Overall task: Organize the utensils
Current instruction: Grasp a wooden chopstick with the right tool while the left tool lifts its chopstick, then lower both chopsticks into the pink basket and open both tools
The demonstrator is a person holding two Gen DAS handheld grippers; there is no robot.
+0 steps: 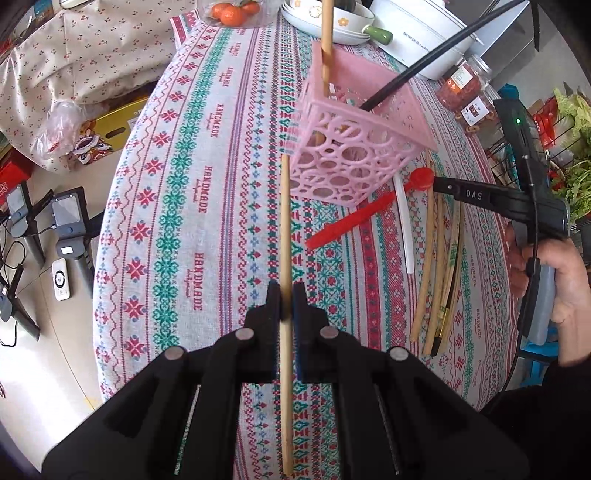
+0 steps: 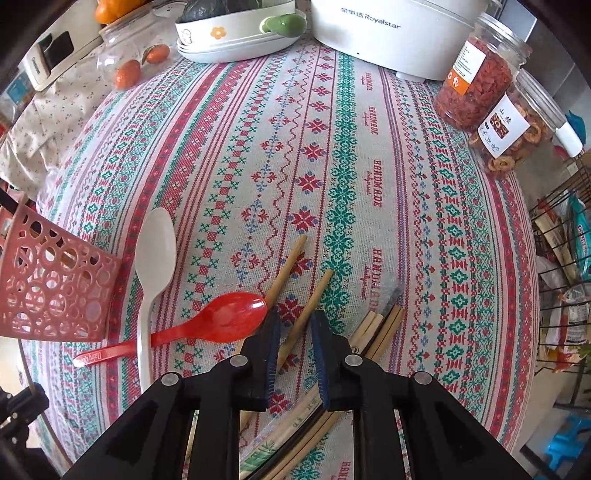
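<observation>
My left gripper [image 1: 286, 291] is shut on a pale wooden chopstick [image 1: 283, 221], which runs up to the near corner of the pink lattice basket [image 1: 354, 147]. Another wooden chopstick [image 1: 326, 37] and a black one [image 1: 424, 59] stand in the tilted basket. Beside it lie a red spoon [image 1: 354, 218] and a white spoon [image 1: 402, 229], with loose chopsticks [image 1: 439, 280] to their right. My right gripper [image 2: 295, 321] hovers over those chopsticks [image 2: 380, 328], by the red spoon's [image 2: 221, 319] bowl. Its jaws stand almost together and grip nothing; one chopstick [image 2: 317, 291] shows on the cloth through the slit.
A white electric cooker [image 2: 388, 33], two clear jars of dried snacks [image 2: 476, 81], stacked white dishes [image 2: 229, 40] and a jar of oranges [image 2: 129, 70] line the far side of the table. A wire rack [image 2: 565, 258] stands at the right. The table's left edge drops to the floor [image 1: 44, 295].
</observation>
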